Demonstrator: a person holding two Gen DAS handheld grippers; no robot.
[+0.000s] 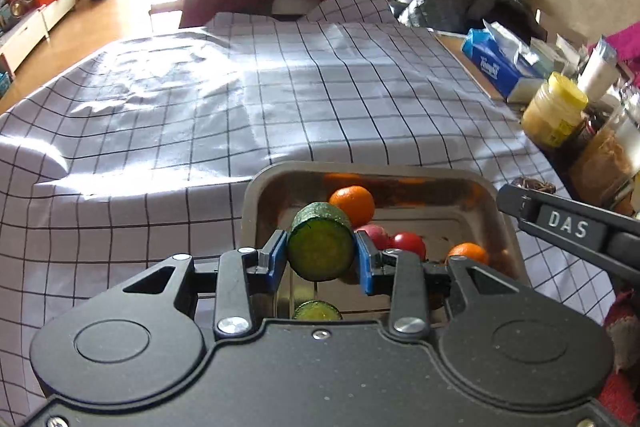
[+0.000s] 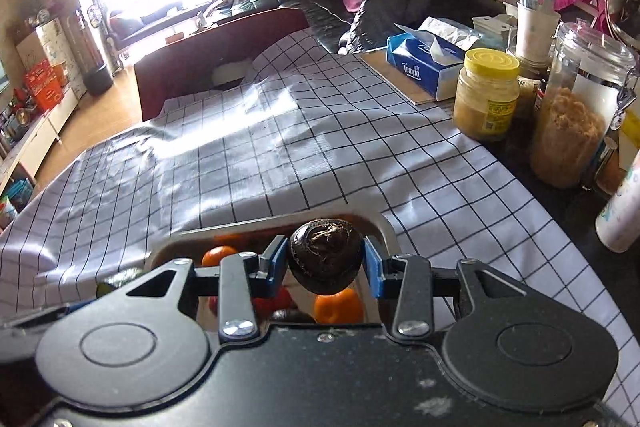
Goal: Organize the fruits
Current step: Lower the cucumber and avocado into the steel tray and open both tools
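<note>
Two items are lifted above the shiny rectangular metal tray (image 1: 504, 227): left claw (image 1: 321, 259) clamped on a green cucumber slice (image 1: 321, 247), right claw (image 2: 325, 265) clamped on a dark round wrinkled fruit (image 2: 325, 255), several oranges (image 1: 352, 205) remaining unsorted inside.

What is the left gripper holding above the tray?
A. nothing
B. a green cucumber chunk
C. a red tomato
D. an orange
B: in the left wrist view the left gripper has its blue pads pressed on both sides of a green cucumber chunk, held over the tray of fruit.
</note>
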